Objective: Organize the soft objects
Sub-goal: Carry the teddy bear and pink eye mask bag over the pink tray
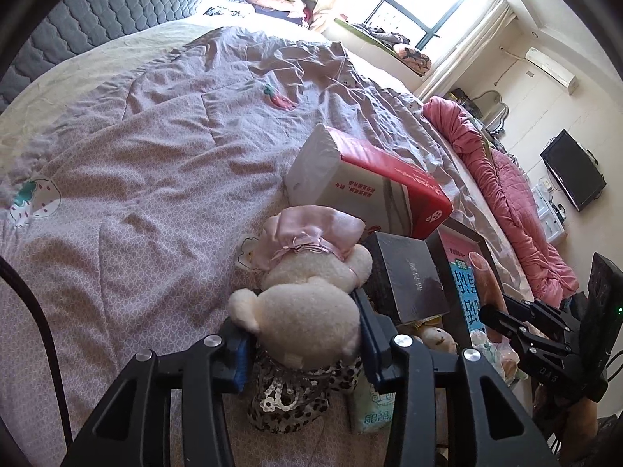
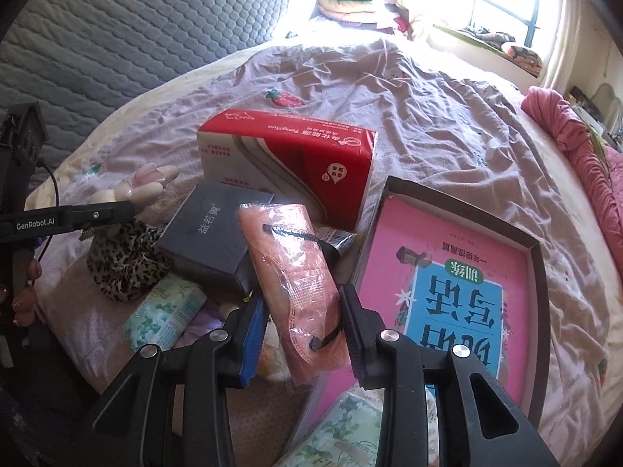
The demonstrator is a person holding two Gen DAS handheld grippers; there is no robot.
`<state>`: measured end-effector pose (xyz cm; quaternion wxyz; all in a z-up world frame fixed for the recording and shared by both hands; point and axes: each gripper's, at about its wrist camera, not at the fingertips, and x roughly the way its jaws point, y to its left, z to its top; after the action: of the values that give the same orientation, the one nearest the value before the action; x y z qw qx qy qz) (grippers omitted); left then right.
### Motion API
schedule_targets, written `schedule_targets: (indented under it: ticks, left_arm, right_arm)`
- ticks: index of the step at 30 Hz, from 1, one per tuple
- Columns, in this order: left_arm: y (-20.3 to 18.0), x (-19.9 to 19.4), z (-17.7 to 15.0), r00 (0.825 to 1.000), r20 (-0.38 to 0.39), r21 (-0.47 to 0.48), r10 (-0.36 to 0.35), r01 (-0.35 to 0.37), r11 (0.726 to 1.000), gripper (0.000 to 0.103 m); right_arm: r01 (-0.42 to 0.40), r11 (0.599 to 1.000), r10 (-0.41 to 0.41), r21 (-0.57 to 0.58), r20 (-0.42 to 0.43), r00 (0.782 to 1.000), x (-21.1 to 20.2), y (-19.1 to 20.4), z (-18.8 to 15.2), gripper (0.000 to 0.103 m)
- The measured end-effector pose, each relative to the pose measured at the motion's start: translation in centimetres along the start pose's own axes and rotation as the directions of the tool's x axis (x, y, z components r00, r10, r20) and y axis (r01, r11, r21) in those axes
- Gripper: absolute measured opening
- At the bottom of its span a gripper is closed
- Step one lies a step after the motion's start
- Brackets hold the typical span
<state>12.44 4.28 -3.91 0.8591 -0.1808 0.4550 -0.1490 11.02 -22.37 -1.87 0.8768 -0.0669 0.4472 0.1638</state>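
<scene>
Two claws: both are at work over a cluttered bed, each closed on something soft.
Bed (image 1: 136, 179): a lilac quilt with strawberry patches, rumpled; it carries everything and will sag under whatever is set on it.
Tray (image 2: 539, 272): a dark-rimmed box lid at 3 o'clock in the right wrist view, with a pink and blue book lying flat inside it.
Tissue pack (image 2: 288, 163): red and white, at 12 o'clock of the pile; bulky, light I judge, and squashy, best taken across its narrow width.
Black box (image 2: 218, 241): stiff, leaning among the soft things at 10 o'clock from the right claw; not a soft item.
Plush bear (image 1: 311, 303): cream with a pink satin dress, low in the centre of the left wrist view, lying on leopard-print fabric (image 1: 288, 401). Light and springy by the look; it compresses, so a grip across the head should hold, though the satin may be slippery.
Left claw (image 1: 303, 346): pads pressed in on both sides of the bear's head.
Mask packet (image 2: 300, 280): an orange mask in a clear wrapper, resting over the black box's corner toward 12 o'clock. Flimsy, floppy and slick film; a mid-length hold keeps it from drooping.
Right claw (image 2: 303, 334): clamped on the packet's lower half.
Small tissue packets (image 2: 163, 315): green-printed, at 9 o'clock of the right claw, soft and light.
</scene>
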Motion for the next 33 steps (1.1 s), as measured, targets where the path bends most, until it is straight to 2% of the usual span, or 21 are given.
schedule_targets:
  ticks: [17, 33]
  left_arm:
    - [-4.7, -5.1, -0.7, 0.995, 0.081, 0.09, 0.058, -0.066, 0.994, 0.044]
    - [-13.5, -6.3, -2.3, 0.998, 0.068, 0.222, 0.011, -0.026, 0.975, 0.044]
  right_arm:
    - [-0.029, 0.997, 0.02, 0.077, 0.121, 0.992, -5.5, -1.1, 0.0, 0.038]
    - [-0.033, 0.986, -0.003, 0.161, 0.218, 0.976, -10.2, -3.8, -1.4, 0.038]
